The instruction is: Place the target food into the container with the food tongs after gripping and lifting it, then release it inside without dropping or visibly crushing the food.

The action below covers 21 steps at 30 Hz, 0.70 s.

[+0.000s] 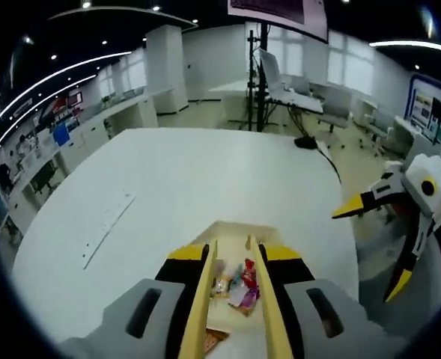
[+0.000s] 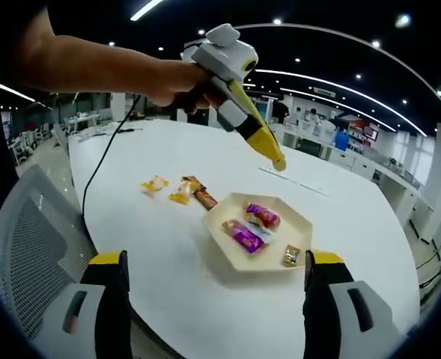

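Observation:
My left gripper [image 1: 235,253] is shut on a pair of yellow food tongs [image 1: 205,299], whose two arms stand apart. Between the arms I look down on wrapped snacks [image 1: 241,286] lying in a cream tray [image 1: 227,230]. From the right gripper view, a hand holds the left gripper [image 2: 235,112] above the table, and the tongs' tip [image 2: 277,159] hangs bare over the far side of the six-sided tray [image 2: 227,262]. The tray holds a purple packet [image 2: 242,236], a pink one [image 2: 262,217] and a small gold one [image 2: 290,256]. My right gripper [image 2: 216,258] is wide open and holds nothing; its yellow-tipped jaws also show at the table's edge [image 1: 377,247].
Three loose snacks lie on the white table [image 2: 160,247] beyond the tray: two yellow [image 2: 154,185] [image 2: 181,193], one brown [image 2: 204,199]. A black cable [image 2: 100,164] runs across the table. A grey mesh chair [image 2: 25,247] stands at its near edge. A white strip [image 1: 108,217] lies flat on the table.

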{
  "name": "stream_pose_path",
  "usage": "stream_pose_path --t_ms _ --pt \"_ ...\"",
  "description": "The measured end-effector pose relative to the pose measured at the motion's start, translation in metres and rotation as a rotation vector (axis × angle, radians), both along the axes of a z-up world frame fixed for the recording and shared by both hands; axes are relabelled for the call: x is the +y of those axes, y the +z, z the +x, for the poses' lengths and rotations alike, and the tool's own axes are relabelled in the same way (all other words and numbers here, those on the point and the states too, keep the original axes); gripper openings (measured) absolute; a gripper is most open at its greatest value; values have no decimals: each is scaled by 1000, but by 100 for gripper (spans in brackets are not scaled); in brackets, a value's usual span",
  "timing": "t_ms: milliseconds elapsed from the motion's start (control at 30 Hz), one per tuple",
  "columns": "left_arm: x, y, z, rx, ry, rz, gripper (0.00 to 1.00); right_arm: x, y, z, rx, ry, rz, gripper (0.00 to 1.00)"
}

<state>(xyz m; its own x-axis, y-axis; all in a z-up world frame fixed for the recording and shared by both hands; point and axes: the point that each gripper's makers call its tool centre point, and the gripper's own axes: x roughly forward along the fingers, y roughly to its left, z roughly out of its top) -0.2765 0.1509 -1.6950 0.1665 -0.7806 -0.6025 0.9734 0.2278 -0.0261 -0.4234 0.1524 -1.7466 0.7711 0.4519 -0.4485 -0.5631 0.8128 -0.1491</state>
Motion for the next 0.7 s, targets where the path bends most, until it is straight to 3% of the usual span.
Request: stream_pose_path --t_ms 67,133,333,700 --pt "2 1 4 -56 -6 4 23 0 -1 0 2 2 0 95" --pt "3 1 3 -35 0 -5 24 0 -1 0 1 3 -1 95" --pt "12 4 6 -59 5 -13 25 1 -1 -1 3 9 -4 95" --pt "49 -4 13 -58 42 -29 26 3 -3 -1 9 18 -10 95"
